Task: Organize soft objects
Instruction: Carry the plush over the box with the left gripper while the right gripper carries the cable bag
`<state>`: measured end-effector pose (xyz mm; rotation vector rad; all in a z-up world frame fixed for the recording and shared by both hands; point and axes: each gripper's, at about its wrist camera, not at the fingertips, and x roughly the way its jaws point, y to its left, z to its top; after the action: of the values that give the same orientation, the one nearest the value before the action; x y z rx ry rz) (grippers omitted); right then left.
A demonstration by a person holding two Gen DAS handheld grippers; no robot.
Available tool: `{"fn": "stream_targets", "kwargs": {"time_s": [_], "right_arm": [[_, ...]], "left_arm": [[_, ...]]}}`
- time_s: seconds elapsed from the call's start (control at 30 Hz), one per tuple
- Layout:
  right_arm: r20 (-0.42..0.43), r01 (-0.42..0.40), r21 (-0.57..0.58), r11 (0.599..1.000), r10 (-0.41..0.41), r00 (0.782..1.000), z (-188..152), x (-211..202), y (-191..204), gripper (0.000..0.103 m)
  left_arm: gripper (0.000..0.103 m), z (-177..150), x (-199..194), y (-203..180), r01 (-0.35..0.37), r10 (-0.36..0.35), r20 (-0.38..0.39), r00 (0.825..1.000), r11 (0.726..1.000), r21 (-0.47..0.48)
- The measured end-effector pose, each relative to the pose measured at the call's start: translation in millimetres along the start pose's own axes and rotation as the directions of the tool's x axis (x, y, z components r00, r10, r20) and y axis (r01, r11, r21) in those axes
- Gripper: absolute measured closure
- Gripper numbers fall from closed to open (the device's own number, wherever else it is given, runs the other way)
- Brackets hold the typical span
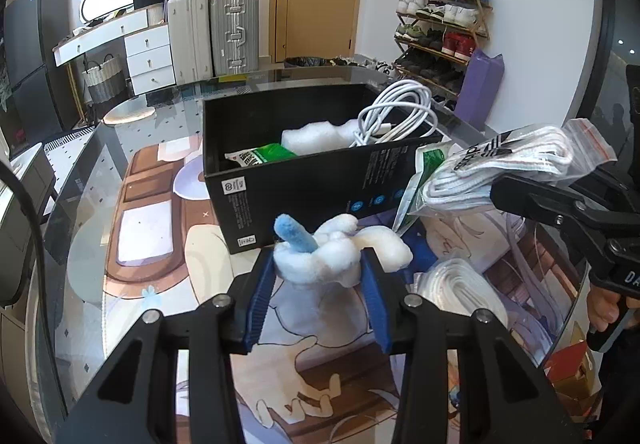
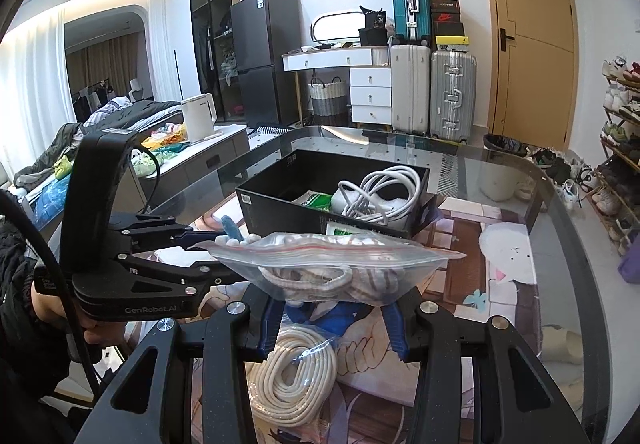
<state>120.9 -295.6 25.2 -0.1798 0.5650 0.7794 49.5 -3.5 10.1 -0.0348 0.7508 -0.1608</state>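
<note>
left gripper (image 1: 318, 276): blue pads clamped on both sides of a white plush toy (image 1: 320, 256); the toy is held off the table, just in front of the near wall of the black box (image 1: 304, 180).
plush toy: white and fluffy, with a blue stub (image 1: 294, 234) sticking up at a tilt; one white lobe bulges past the right pad.
right gripper (image 2: 332, 310): closed on a clear zip bag of socks (image 2: 332, 264); the bag is pinched from below and held above the table, its red zip strip facing the box.
zip bag, from the left wrist view: seen at right (image 1: 516, 160), white socks with black lettering inside, held just beside the right end of the box.
black box: open-topped, resting on the glass table (image 2: 560, 244); a coiled white cable (image 2: 380, 192), a green-and-white packet (image 2: 316, 200) and a white padded lump (image 1: 316, 136) are seen inside.
second bag: a bagged coil of cream rope (image 2: 292, 376) lies flat on the table under the right gripper, near the held plush.
table surface: an illustrated mat (image 1: 160, 244) is seen under the glass.
second green packet (image 1: 424, 172): leaning against the box's outer wall, next to the sock bag.
</note>
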Motion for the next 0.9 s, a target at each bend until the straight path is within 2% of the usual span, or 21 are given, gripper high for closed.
{"fn": "stream_targets", "kwargs": {"time_s": [0.53,0.9], "right_arm": [[0.062,0.019,0.005,1.0,-0.019,0.998,6.7,-19.8,7.4,0.059],[0.112,0.038,0.021,0.999,-0.04,0.993,24.0,-34.2,4.0,0.059]], "left_arm": [[0.063,3.8,-27.2,4.1,0.006,-0.004,0.06,0.998,0.999,-0.032],[0.063,22.8,-46.9,11.0,-0.006,0.013,0.129,0.992,0.998,-0.057]]}}
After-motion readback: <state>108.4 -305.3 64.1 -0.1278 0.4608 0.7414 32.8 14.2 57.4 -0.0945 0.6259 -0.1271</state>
